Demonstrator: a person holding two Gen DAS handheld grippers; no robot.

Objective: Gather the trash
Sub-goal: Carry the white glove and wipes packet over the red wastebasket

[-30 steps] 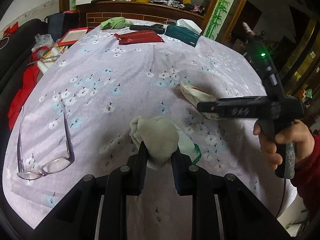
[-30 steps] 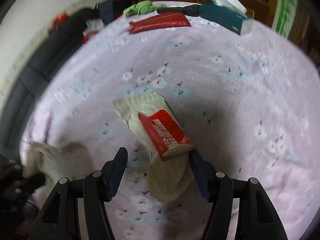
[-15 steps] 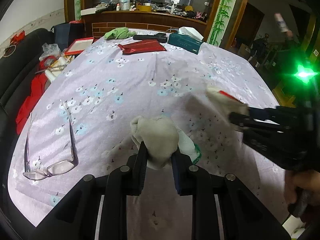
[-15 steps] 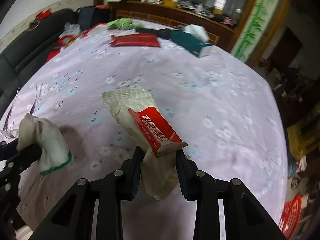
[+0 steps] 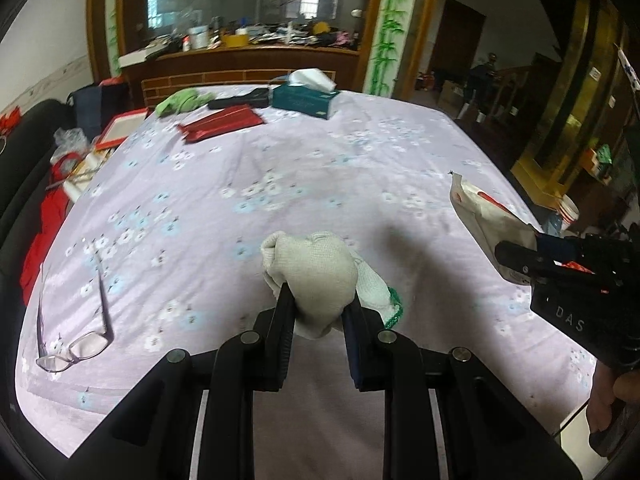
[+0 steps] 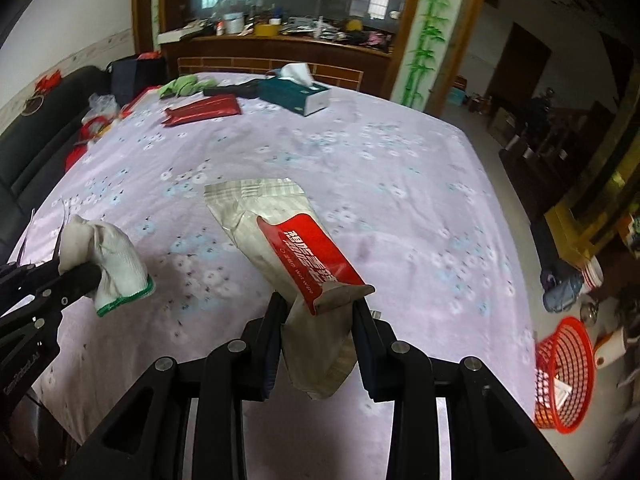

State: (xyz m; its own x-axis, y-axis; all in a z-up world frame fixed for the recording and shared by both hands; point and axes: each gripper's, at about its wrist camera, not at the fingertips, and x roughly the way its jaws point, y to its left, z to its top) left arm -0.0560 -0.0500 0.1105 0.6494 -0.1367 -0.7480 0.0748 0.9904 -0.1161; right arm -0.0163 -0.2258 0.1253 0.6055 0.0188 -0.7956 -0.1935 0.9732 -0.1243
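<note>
Gripping glove [image 5: 316, 276] in left claw [image 5: 318, 304], wipes pack [image 6: 296, 264] (red label) clamped in right claw [image 6: 318, 316]

Glove [image 5: 320, 268] – coarse knitted cloth, matt; wet-wipe packet [image 6: 296, 248] – glossy crinkled plastic film; tablecloth [image 5: 320, 160] – smooth printed fabric.

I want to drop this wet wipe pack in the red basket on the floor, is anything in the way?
Nothing visible blocks it. The right tool holds the wet wipe pack above the table; the red basket sits on the floor past the table's right edge, with open space between. Clutter lies beyond the basket, not in the path.
</note>
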